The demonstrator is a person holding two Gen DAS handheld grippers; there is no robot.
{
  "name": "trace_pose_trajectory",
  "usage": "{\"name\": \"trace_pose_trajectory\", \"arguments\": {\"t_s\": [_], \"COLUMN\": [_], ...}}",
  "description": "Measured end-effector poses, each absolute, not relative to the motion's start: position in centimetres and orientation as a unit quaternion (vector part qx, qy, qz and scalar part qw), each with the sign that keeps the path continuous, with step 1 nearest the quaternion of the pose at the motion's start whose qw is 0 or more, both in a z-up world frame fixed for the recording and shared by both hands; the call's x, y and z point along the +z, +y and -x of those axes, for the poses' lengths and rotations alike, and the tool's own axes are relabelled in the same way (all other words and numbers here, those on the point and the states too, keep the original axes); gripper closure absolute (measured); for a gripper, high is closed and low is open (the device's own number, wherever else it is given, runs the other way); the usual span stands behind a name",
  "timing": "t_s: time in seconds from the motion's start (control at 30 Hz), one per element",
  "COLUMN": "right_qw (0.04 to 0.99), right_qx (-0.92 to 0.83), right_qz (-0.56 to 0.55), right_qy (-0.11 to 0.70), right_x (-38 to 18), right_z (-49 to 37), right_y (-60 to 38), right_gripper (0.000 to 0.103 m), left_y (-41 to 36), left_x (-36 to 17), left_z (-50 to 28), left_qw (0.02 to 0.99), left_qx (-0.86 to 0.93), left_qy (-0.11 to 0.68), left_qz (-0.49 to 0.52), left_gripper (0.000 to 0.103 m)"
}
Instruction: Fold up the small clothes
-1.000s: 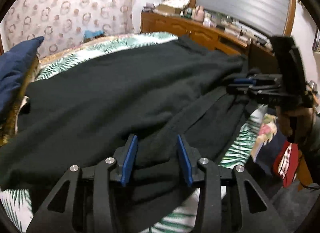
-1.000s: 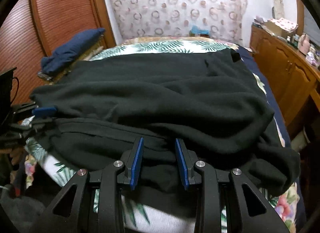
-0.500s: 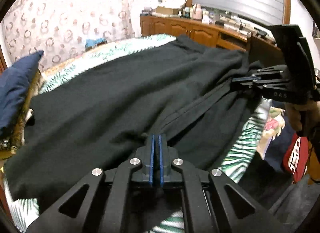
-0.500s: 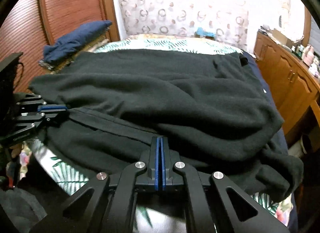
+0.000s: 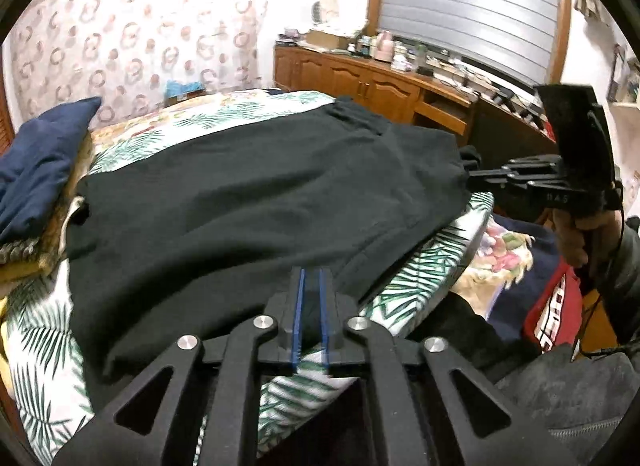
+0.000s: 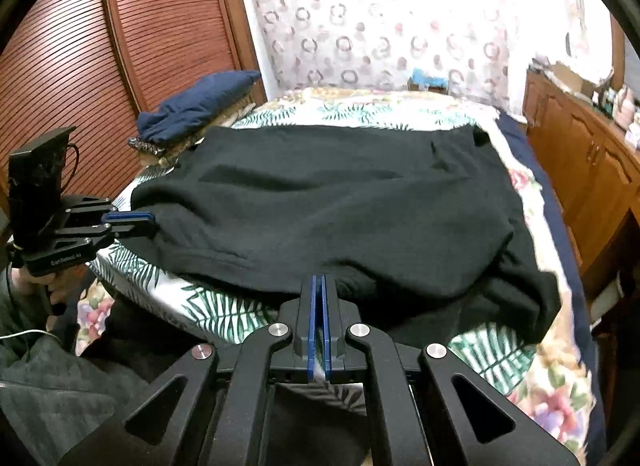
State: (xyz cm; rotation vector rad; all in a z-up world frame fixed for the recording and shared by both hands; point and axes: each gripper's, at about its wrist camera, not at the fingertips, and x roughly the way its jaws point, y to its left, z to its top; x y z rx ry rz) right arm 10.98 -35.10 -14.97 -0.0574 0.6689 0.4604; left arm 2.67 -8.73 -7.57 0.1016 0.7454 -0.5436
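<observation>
Standing at the foot of the bed (image 6: 400, 109), I saw both tools pinching the near edge of a dark garment (image 5: 256, 201) that lay spread across the leaf-patterned cover. The left gripper (image 5: 310, 290) was clenched on the hem at one near corner, its blue pads pressed nearly together with dark cloth between them. The right gripper (image 6: 319, 298) was likewise closed on the hem at the other near corner.

The cloth between the two holds looked slack and rumpled, not taut. To my eye the risk lay there: if the two hands carried the edge forward at uneven speed or height, the fold line would run crooked and the bunched side near the cupboards (image 6: 592, 169) would get trapped underneath. Each pinch also seemed to take only a thin bite of hem, so a sharp pull could let the fabric slip free. A navy cushion (image 6: 192, 105) sat beside the far corner and could catch the edge.
</observation>
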Motion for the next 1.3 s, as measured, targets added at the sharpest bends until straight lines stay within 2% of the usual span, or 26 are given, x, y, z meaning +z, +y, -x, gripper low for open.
{"name": "trace_pose_trajectory", "arguments": {"t_s": [0.03, 0.1, 0.17, 0.23, 0.33, 0.4, 0.47, 0.53, 0.83, 1.1, 1.23, 1.3], "right_qw": [0.919, 0.92, 0.922, 0.925, 0.929, 0.931, 0.931, 0.932, 0.934, 0.933, 0.932, 0.932], "right_qx": [0.221, 0.222, 0.222, 0.218, 0.213, 0.21, 0.211, 0.209, 0.193, 0.185, 0.184, 0.183], "right_qz": [0.028, 0.025, 0.026, 0.032, 0.035, 0.036, 0.034, 0.037, 0.065, 0.073, 0.073, 0.076], "right_qy": [0.325, 0.322, 0.315, 0.308, 0.3, 0.296, 0.294, 0.292, 0.294, 0.301, 0.304, 0.305], "right_x": [-14.8, -14.3, -14.1, -14.1, -14.4, -14.6, -15.0, -15.5, -17.1, -18.0, -17.9, -17.7], "right_z": [-11.0, -10.9, -10.8, -10.8, -11.0, -10.9, -10.7, -11.0, -12.6, -13.4, -13.5, -13.4], "right_y": [-35.0, -34.8, -34.4, -33.8, -32.7, -32.0, -31.3, -30.7, -27.6, -26.2, -26.2, -26.3], "right_gripper": [0.101, 0.099, 0.098, 0.097, 0.091, 0.079, 0.054, 0.046, 0.046, 0.046, 0.046, 0.046], "left_y": [-8.0, -6.7, -5.1, -3.2, -0.1, 1.6, 3.0, 3.7, 5.7, 5.4, 5.1, 5.0], "left_x": [-7.5, -7.3, -7.3, -7.4, -7.9, -8.3, -8.7, -9.2, -11.4, -12.1, -12.4, -12.7], "left_z": [-2.6, -2.4, -2.3, -2.5, -3.0, -3.1, -3.3, -3.5, -5.0, -4.9, -5.1, -5.2], "left_qw": [0.899, 0.906, 0.912, 0.921, 0.926, 0.928, 0.933, 0.933, 0.92, 0.914, 0.91, 0.907], "left_qx": [-0.251, -0.237, -0.216, -0.184, -0.147, -0.127, -0.097, -0.078, -0.054, -0.061, -0.075, -0.083], "left_qy": [0.356, 0.349, 0.348, 0.344, 0.347, 0.347, 0.344, 0.347, 0.373, 0.39, 0.399, 0.404], "left_qz": [-0.041, -0.025, -0.012, -0.001, 0.024, 0.04, 0.047, 0.051, 0.104, 0.092, 0.089, 0.089], "left_gripper": [0.067, 0.059, 0.056, 0.039, 0.027, 0.027, 0.027, 0.027, 0.027, 0.028, 0.055, 0.06]}}
